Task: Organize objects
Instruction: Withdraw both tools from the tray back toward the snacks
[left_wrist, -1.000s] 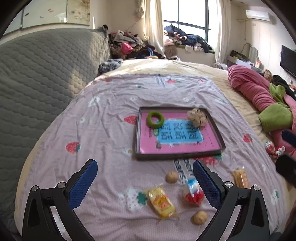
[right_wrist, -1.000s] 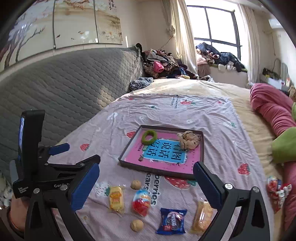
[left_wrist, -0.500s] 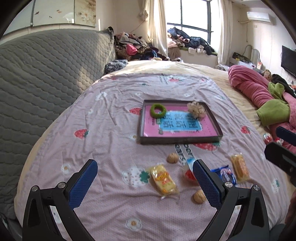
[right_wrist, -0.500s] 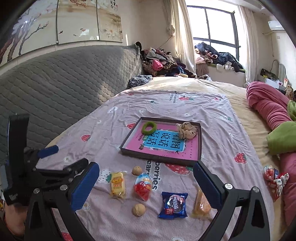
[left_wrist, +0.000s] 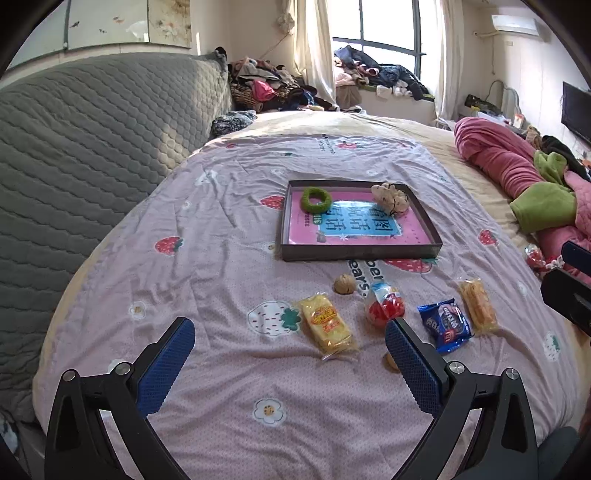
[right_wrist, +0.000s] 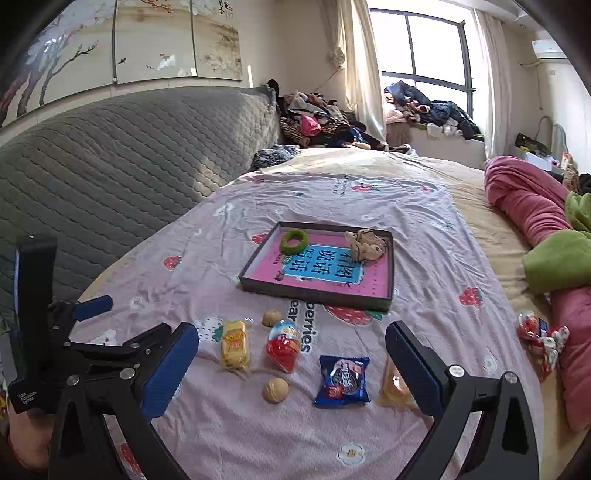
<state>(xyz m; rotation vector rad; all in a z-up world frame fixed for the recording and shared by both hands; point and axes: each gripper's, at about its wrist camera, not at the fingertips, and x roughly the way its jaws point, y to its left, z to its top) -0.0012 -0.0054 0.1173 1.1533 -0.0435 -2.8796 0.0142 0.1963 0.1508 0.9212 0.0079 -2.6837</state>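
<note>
From the left camera, the left claw (left_wrist: 290, 345) is wide open and holds nothing. It has pulled back from the tray (left_wrist: 360, 254), so more snacks show now. The yellow cake (left_wrist: 327, 325) lies just ahead between its fingers, and the red egg toy (left_wrist: 384, 304) sits by its right finger.

From the right camera, the right claw (right_wrist: 291, 349) is open and empty too. It also backed away. The blue cookie pack (right_wrist: 342, 380) and a walnut (right_wrist: 275, 389) lie between its fingers. I think no snack is picked yet.
</note>
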